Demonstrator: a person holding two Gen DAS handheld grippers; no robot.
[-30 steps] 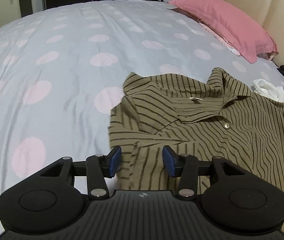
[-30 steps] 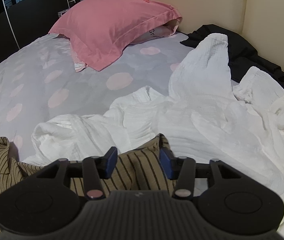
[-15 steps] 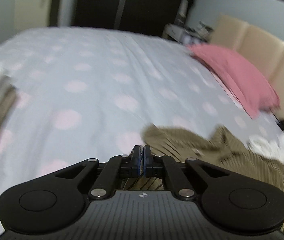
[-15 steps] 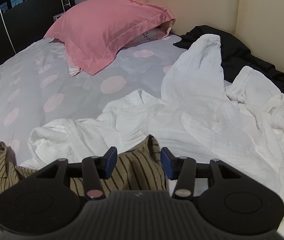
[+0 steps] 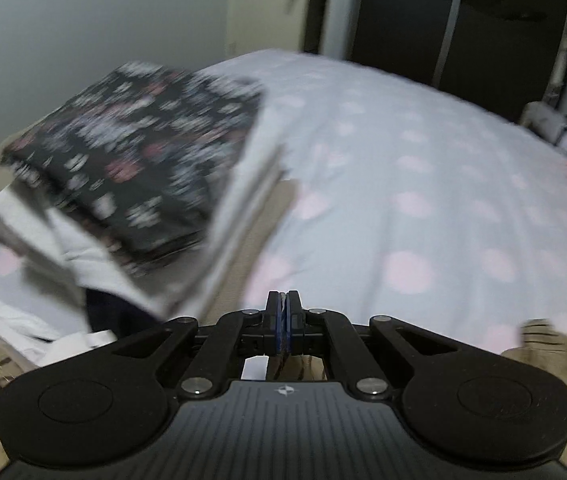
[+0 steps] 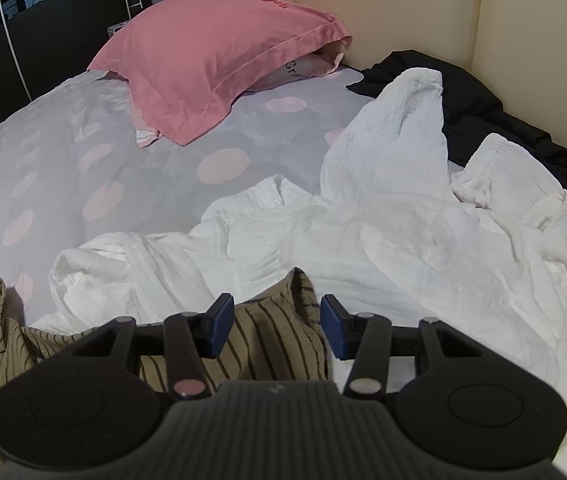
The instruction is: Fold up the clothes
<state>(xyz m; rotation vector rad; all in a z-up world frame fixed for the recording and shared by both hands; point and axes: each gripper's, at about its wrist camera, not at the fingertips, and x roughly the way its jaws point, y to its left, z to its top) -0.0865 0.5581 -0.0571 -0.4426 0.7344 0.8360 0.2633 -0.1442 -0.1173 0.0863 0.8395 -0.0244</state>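
The olive striped shirt (image 6: 271, 340) lies on the spotted bed sheet (image 6: 63, 168), one corner of it between the fingers of my right gripper (image 6: 277, 320), which stands open over it without pinching. In the blurred left wrist view my left gripper (image 5: 283, 304) is shut, with a thin edge of the striped shirt (image 5: 551, 344) caught between its pads and olive cloth hanging under the jaws. That gripper now faces the foot of the bed.
A crumpled white garment (image 6: 403, 240) lies right behind the shirt, with a black garment (image 6: 483, 112) against the headboard and a pink pillow (image 6: 211, 56) beyond. A stack of folded clothes (image 5: 131, 168), dark floral on top, sits left of the left gripper.
My left gripper closed on the shirt's edge, then swung left and up, rolling, so the folded stack came into its view. The right gripper has stayed where it was, still open.
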